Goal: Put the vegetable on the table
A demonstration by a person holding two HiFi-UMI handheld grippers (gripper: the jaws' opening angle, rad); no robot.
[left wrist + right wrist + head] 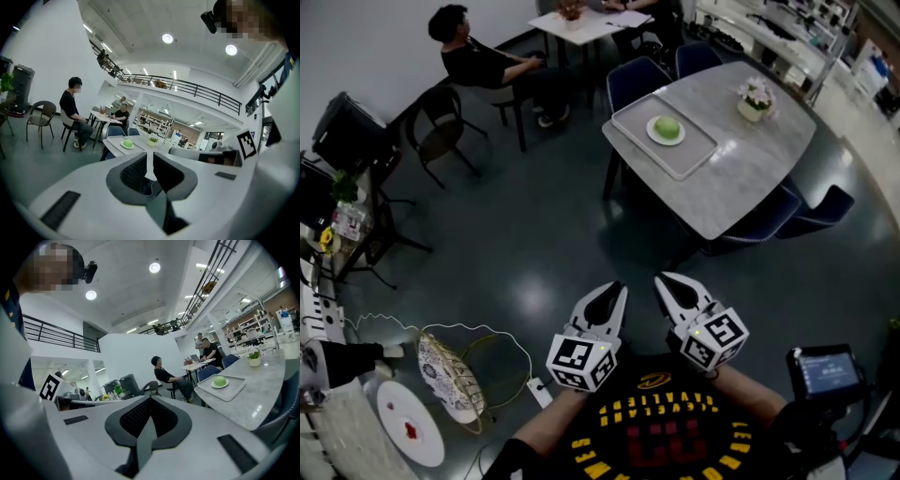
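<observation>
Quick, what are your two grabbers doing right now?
Left gripper: slightly open, holding nothing.
Right gripper: shut, holding nothing.

We find head view dim, bluish; pale glare patch on floor (528,298), soft shadows under table (741,159). Gripper views brighter: ceiling lamps (167,38) blow out white. We note heavy fisheye bending, black corners; near foreground soft, distance sharper.

Floor (562,225) ahead is open right up to table (750,178); its near-left edge has no chair. Blue chairs (820,208) block right side and far corner. On top: tray (689,155) w/ veg (667,128), flower pot (757,97); rest bare. Low left: cable (487,330), basket (450,375) on floor.
</observation>
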